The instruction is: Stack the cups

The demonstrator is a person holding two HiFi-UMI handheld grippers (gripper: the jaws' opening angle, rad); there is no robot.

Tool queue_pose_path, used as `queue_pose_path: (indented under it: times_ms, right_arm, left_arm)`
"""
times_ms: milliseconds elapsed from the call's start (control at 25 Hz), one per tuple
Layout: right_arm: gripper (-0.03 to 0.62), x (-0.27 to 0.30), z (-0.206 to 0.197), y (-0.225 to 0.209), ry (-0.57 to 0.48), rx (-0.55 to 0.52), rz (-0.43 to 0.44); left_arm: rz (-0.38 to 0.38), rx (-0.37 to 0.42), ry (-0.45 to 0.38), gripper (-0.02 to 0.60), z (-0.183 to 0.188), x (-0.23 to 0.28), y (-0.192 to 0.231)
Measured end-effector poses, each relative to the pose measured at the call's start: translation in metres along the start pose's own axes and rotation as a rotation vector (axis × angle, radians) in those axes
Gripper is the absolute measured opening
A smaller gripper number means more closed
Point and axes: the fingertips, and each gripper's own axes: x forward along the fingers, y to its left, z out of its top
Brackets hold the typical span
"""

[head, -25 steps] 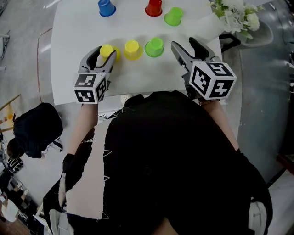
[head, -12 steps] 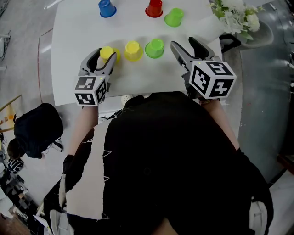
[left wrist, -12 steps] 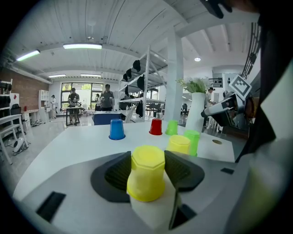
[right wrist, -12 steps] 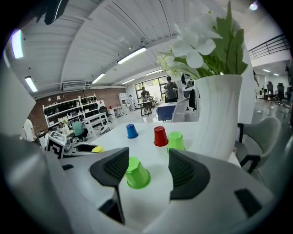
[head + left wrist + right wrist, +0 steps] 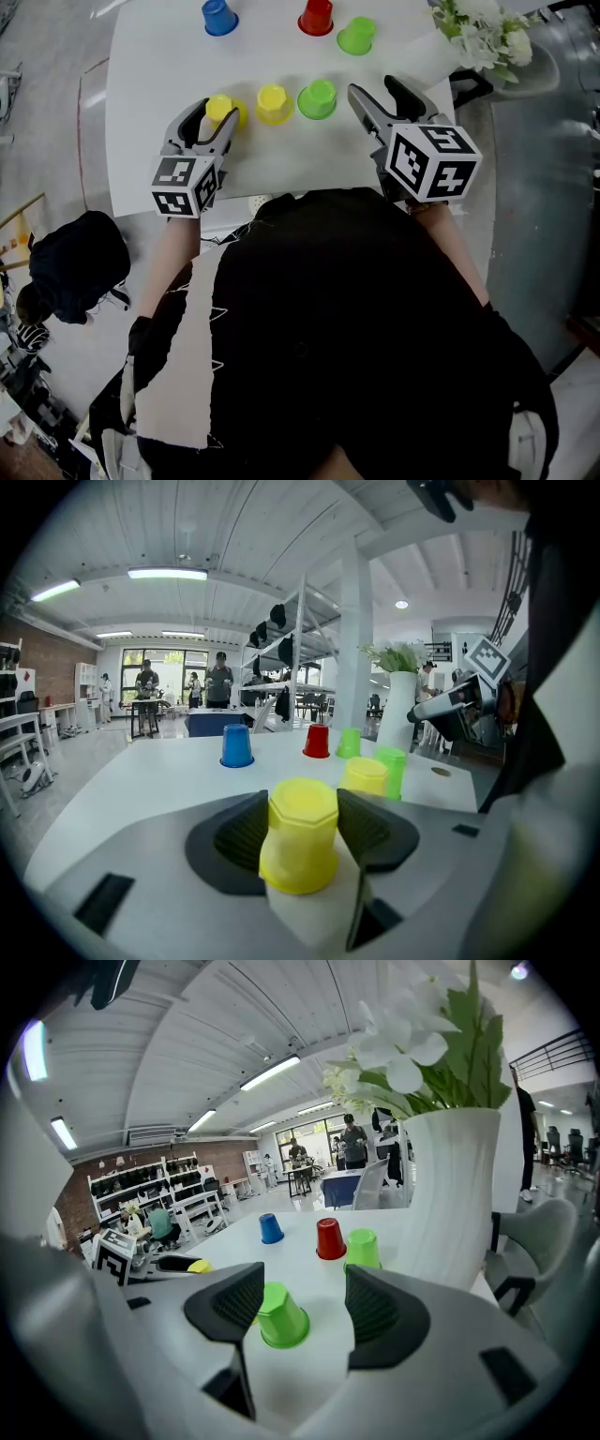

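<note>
The left gripper [image 5: 208,120] has its jaws closed on the yellow cup [image 5: 219,107], which stands upside down at the near left of the white surface [image 5: 159,56]. A second yellow cup [image 5: 273,101] stands just beside the gripper's right jaw, with a green cup [image 5: 317,97] next in the row. The right gripper [image 5: 374,91] hangs open and empty just right of that green cup, with a vase [image 5: 450,1194] of flowers close on its outer side. A blue cup [image 5: 218,16], red cup [image 5: 315,16] and far green cup [image 5: 356,35] stand along the back.
</note>
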Motion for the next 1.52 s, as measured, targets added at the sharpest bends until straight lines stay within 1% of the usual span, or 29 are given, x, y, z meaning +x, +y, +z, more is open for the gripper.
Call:
queue_pose_path:
  times_ms: [120,200,280,360,440,600,680,760,920,1040,1120,1360,1520]
  right_arm:
    - [0.275,0.001,0.000,0.000,0.001,0.002,-0.003]
    - [0.275,0.001,0.001,0.000,-0.001,0.002,-0.008]
    - [0.275,0.001,0.001,-0.001,-0.002,0.001,-0.013]
    - [0.275,0.003,0.000,0.000,0.000,0.000,-0.013]
    - [0.275,0.006,-0.002,0.001,0.003,0.002,-0.013]
    - [0.275,0.016,-0.001,-0.002,0.005,0.003,-0.024]
    - [0.273,0.023,0.004,-0.005,-0.002,-0.003,-0.037]
    - [0.273,0.033,0.009,-0.009,-0.009,-0.014,-0.053]
    - [0.273,0.060,0.016,-0.022,-0.005,-0.029,-0.085]
    - [0.273,0.080,0.019,-0.028,0.001,-0.033,-0.117]
    - [0.273,0.090,0.021,-0.032,0.002,-0.040,-0.144]
    - [0.273,0.106,0.031,-0.048,-0.005,-0.085,-0.221]
    - [0.273,0.114,0.035,-0.056,-0.009,-0.100,-0.249]
  left_arm:
    - [-0.008,-0.033,0.002,0.250,-0.002,0.000,0.002]
    - [-0.017,-0.064,0.007,0.266,-0.005,0.001,0.002]
    - [-0.031,-0.069,0.006,0.292,-0.007,0.001,0.000]
    - [-0.052,-0.073,-0.011,0.318,-0.005,-0.002,-0.002]
    - [-0.070,-0.090,-0.035,0.328,0.001,-0.007,-0.004]
    - [-0.078,-0.161,-0.098,0.328,0.016,-0.022,0.001]
    - [-0.055,-0.194,-0.135,0.324,0.024,-0.035,0.010]
    - [-0.015,-0.212,-0.161,0.318,0.031,-0.050,0.024]
    - [0.080,-0.210,-0.199,0.301,0.042,-0.077,0.054]
    - [0.150,-0.203,-0.210,0.295,0.045,-0.092,0.072]
    - [0.168,-0.206,-0.208,0.290,0.043,-0.099,0.076]
    - [0.190,-0.198,-0.178,0.282,0.034,-0.108,0.082]
    - [0.200,-0.200,-0.176,0.281,0.032,-0.108,0.084]
